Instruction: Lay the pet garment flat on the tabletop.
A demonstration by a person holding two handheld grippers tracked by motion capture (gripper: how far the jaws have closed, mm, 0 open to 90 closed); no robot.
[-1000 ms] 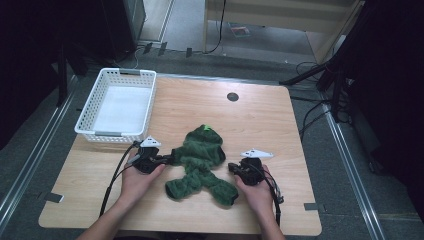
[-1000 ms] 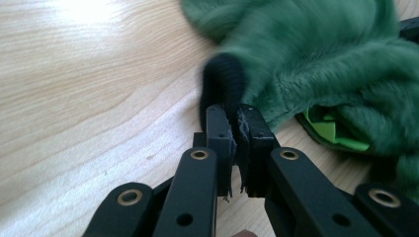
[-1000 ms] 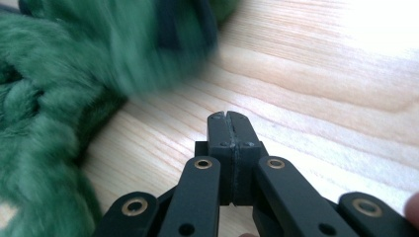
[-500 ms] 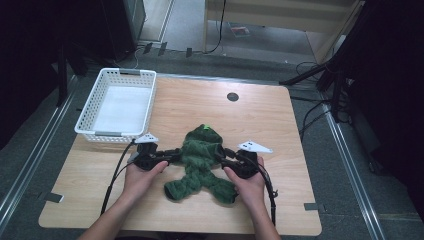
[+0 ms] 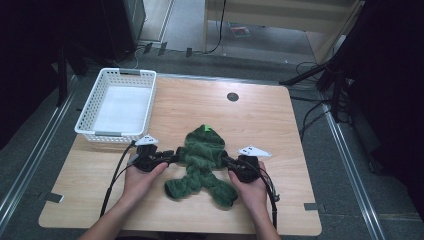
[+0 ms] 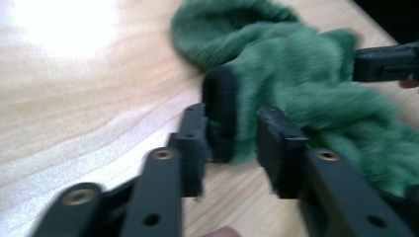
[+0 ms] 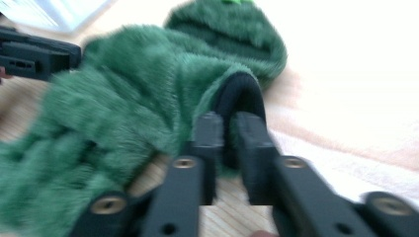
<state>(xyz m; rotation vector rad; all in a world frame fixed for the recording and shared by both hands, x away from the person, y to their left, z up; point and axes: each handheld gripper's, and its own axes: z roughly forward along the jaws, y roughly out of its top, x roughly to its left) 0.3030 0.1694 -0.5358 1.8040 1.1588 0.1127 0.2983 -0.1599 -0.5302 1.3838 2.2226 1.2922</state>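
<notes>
Green fleece garment [image 5: 202, 160] lies spread on the surface [image 5: 280, 145], hood toward the far edge, basket [image 5: 120, 105] beyond it to the left; the left claw [image 6: 232, 133] straddles the black cuff [image 6: 221, 111] of one sleeve, jaws apart and not yet pinching; the right claw [image 7: 225, 136] is nearly together on the other cuff [image 7: 239, 96]. A thin bite on thick pile may slip; if one side lets go, the garment would swing and bunch.

Tongs [image 6: 230, 140] straddle black cuff [image 6: 221, 111], prob. not clamped.
</notes>
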